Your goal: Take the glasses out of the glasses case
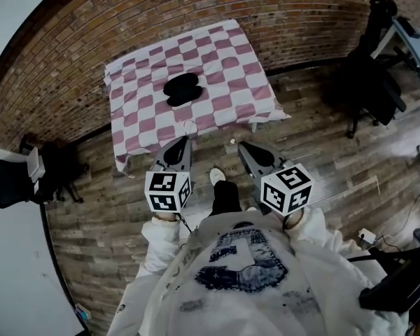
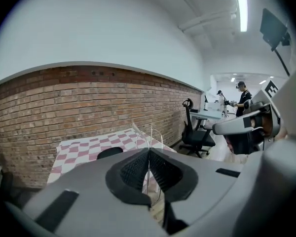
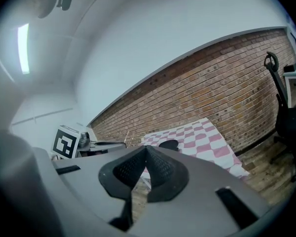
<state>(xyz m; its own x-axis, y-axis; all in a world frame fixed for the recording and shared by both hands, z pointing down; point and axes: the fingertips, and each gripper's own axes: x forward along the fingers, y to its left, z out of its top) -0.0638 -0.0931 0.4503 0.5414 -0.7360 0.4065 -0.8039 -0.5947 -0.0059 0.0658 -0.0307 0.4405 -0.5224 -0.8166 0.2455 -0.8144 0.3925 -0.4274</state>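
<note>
One pair of glasses (image 2: 150, 134), thin clear frame, out of the case and off the table. The head view shows them (image 1: 189, 126) at the tip of the left gripper (image 1: 185, 140), in line with the near edge of the table (image 1: 224, 68).

Left gripper (image 2: 149, 152): jaws clenched on the glasses. A thin wire part of the frame runs between the two black ribbed pads (image 2: 133, 169), and the lenses stand above them.

Right gripper (image 3: 146, 148): jaws closed pad against pad, nothing between them. In the head view it (image 1: 242, 146) is held level with the left one, the two well apart.

Glasses case (image 1: 182, 88): black, lying near the middle of the table, well apart from both grippers. It also shows as a dark shape in the left gripper view (image 2: 110, 152) and the right gripper view (image 3: 168, 144).

Table covered with a pink-and-white checked cloth (image 1: 136, 117), set against a brick wall (image 1: 294, 19).

Floor (image 1: 322, 159): wood planks. The person stands on it short of the table, one shoe (image 1: 217, 176) showing between the grippers.

Black office chair (image 1: 371, 82) to the right, by the wall.

Left gripper view: a second person (image 2: 243, 102) stands far back in the room.
</note>
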